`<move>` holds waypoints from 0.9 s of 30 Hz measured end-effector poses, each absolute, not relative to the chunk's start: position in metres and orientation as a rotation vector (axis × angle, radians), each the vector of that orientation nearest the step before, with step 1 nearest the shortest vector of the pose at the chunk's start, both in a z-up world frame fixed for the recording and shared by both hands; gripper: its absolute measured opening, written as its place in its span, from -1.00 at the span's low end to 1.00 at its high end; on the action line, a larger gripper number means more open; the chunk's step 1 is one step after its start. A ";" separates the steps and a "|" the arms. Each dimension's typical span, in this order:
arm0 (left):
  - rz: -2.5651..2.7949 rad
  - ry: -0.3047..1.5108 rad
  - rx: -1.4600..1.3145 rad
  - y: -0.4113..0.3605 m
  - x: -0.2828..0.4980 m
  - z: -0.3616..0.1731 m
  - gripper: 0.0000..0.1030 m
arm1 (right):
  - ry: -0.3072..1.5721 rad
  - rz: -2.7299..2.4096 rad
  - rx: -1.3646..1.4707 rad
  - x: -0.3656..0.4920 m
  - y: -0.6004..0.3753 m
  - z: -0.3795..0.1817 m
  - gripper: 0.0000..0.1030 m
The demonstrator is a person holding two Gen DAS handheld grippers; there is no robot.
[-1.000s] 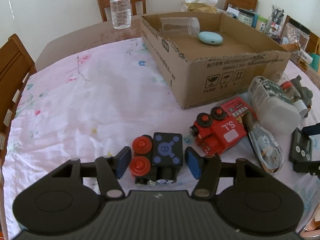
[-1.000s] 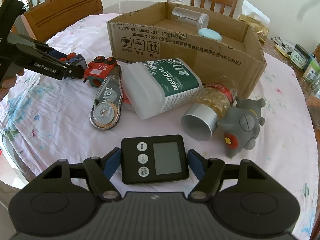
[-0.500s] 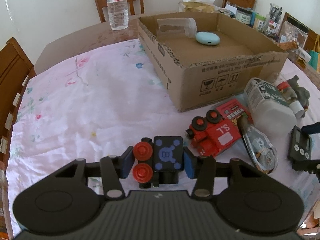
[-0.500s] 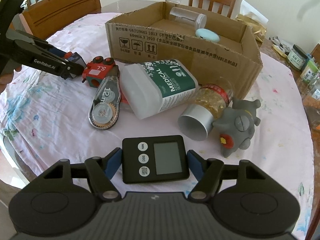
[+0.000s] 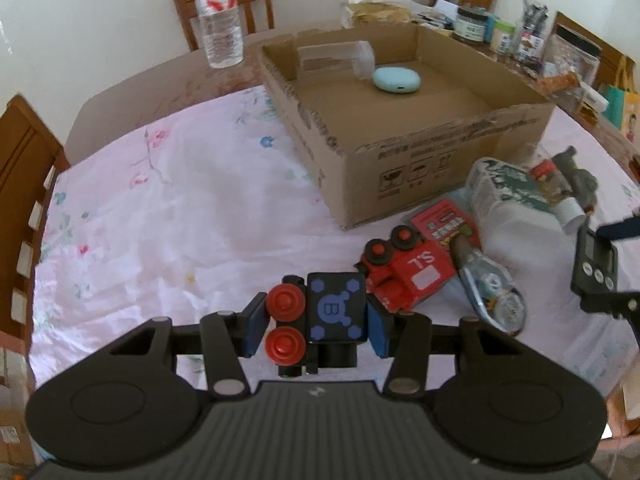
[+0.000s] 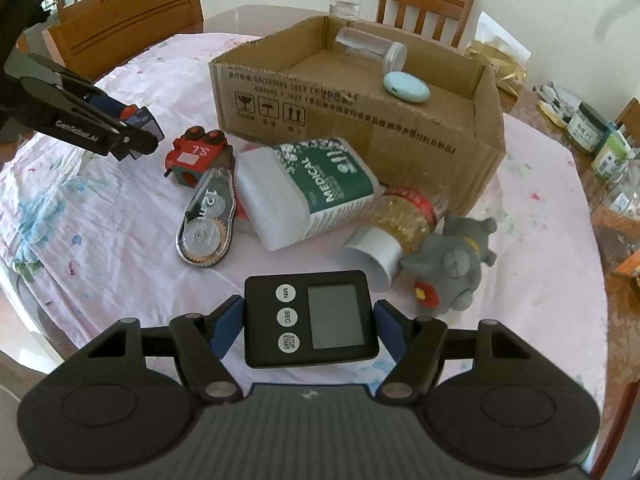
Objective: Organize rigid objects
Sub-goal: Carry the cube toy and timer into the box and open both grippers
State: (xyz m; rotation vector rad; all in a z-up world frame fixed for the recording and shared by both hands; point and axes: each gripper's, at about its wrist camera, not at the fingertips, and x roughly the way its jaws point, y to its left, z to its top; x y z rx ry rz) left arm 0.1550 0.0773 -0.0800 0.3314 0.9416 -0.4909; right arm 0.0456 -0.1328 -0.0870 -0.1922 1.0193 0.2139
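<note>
The box (image 5: 404,136) lay ahead of both grippers, across the tabletop (image 5: 160,208); the left gripper (image 5: 316,330) looked the nearer to its open top. Its fingers (image 5: 256,328) were clamped on a dark toy car (image 5: 320,316), marked "B", wheels to the left, apparently lifted. The right gripper (image 6: 310,328) had its fingers (image 6: 228,326) pressed to both sides of a timer (image 6: 310,322), buttons "MIN", "SEC", "STOP START". A red car (image 6: 196,156) read "S.L", a bottle (image 6: 304,192) "MEDICAL", a tape dispenser (image 6: 208,220) "12m". The left tool read "GenRobot.AI".
</note>
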 end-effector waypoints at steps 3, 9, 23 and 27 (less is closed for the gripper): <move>-0.526 0.926 0.371 0.071 0.149 -0.063 -0.04 | 1.012 0.216 -0.200 0.047 -0.136 -0.076 0.46; -0.594 0.832 0.386 0.054 0.149 -0.022 -0.04 | 0.944 0.223 -0.215 0.055 -0.144 -0.046 0.46; -0.613 0.744 0.351 -0.016 0.249 -0.009 -0.04 | 0.788 0.211 -0.262 0.111 -0.159 -0.003 0.46; -0.542 0.717 0.349 -0.029 0.282 -0.021 -0.03 | 0.792 0.212 -0.263 0.127 -0.163 -0.005 0.46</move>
